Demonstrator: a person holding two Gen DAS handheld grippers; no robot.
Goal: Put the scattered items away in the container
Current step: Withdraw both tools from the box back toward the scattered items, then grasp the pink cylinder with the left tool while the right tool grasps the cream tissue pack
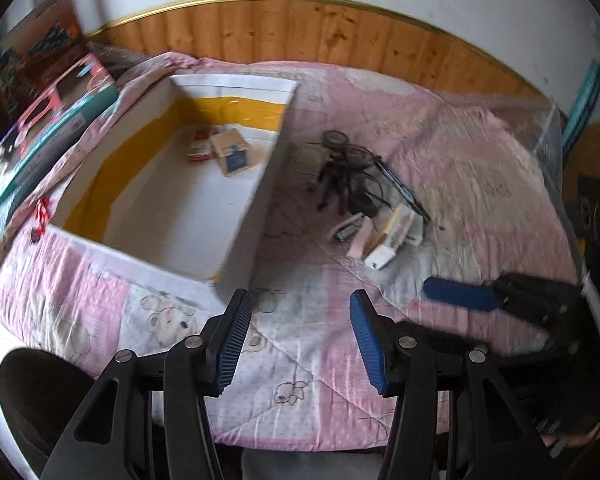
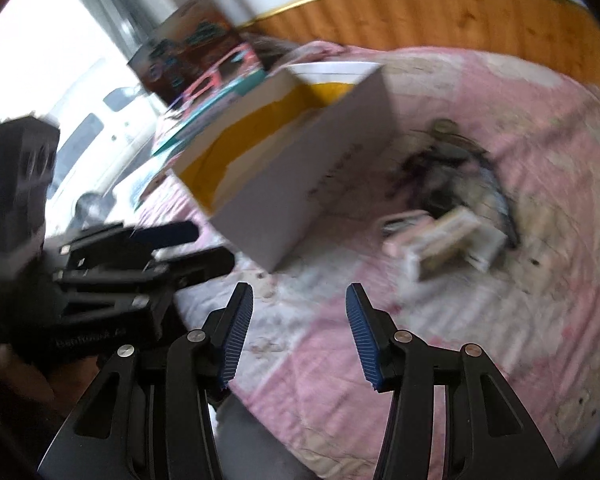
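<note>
On the bed's pink quilt (image 1: pixel 308 344) both of my claws hang empty. My left claw (image 1: pixel 296 340) has its jaws apart over bare quilt, and my right claw (image 2: pixel 298 334) is spread the same way. At about eleven o'clock from the left claw sits the white box (image 1: pixel 244 216), the container, with two small cartons (image 1: pixel 220 150) already lying on its floor. That much looks done. At about one o'clock, well apart from the box, the scattered pile (image 1: pixel 372 208) waits: a tangle of black cables, a dark pen-like stick, and several small pale boxes stacked loosely together. I judge the job barely started, with most of the pile left to carry.
</note>
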